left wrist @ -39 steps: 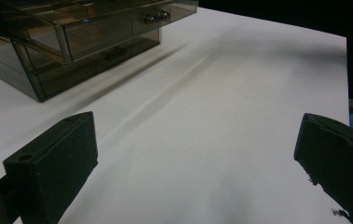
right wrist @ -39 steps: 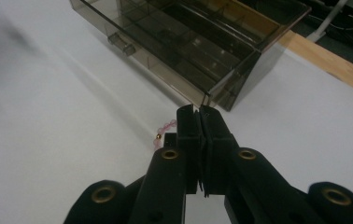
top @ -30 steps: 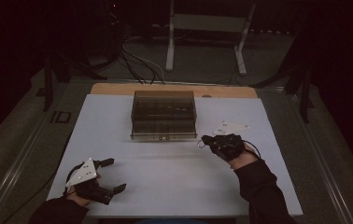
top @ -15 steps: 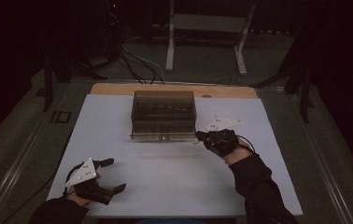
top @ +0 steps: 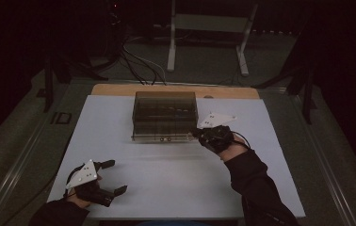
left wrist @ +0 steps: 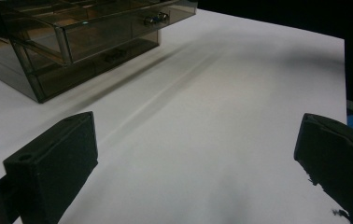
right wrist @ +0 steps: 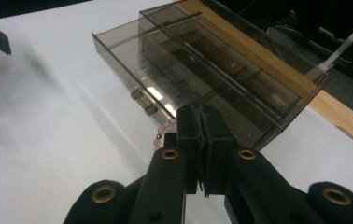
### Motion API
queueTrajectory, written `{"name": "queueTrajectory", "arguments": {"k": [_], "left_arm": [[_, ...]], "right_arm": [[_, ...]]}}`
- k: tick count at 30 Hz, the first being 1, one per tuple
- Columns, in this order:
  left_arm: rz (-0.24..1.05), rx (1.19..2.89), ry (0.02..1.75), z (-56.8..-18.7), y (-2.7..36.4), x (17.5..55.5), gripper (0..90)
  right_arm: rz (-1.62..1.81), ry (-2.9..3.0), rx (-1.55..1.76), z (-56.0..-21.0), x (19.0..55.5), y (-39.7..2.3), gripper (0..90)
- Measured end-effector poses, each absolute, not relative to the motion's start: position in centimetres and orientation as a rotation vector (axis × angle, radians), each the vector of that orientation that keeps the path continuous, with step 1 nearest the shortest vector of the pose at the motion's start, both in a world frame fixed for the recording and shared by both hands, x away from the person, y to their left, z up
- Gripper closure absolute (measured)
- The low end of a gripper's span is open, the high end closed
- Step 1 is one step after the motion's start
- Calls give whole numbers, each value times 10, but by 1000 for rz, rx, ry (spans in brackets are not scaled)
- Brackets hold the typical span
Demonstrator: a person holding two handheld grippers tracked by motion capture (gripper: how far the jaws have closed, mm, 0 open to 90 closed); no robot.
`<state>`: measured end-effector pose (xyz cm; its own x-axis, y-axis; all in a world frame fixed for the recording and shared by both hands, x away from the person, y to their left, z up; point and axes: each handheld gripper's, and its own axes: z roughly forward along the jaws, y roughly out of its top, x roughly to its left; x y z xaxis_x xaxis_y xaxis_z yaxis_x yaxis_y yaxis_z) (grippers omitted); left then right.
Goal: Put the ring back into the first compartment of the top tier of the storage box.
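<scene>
A smoked clear drawer box (top: 164,115) stands at the back middle of the white table (top: 176,188). Its top drawer (right wrist: 132,60) is pulled out a little, with two small knobs on its front. My right gripper (top: 196,133) sits by the box's front right corner. Its jaws (right wrist: 201,116) are pressed together, and a thin string of pink beads (right wrist: 161,136) with a gold bead hangs from their tips. My left gripper (top: 114,177) rests near the table's front left, open with nothing between its jaws (left wrist: 198,154). From there the box (left wrist: 72,42) lies far off.
A wooden strip (top: 119,89) runs along the table's back edge behind the box. Beyond it on the floor are cables (top: 133,61) and a metal stand (top: 171,47). White tabletop stretches between the two hands.
My right gripper has moved left and slightly up, from the right of the box to its front right corner. The left gripper has stayed where it was.
</scene>
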<state>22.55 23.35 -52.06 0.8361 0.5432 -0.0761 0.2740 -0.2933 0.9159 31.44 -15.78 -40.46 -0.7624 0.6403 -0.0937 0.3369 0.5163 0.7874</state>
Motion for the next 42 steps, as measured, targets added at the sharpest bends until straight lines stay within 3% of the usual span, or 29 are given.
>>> {"name": "queueTrajectory", "arguments": {"k": [42], "left_arm": [[298,1891,608,-520,234,224,11]], "right_arm": [[1230,2382,726,-391,340,-102,880]]}}
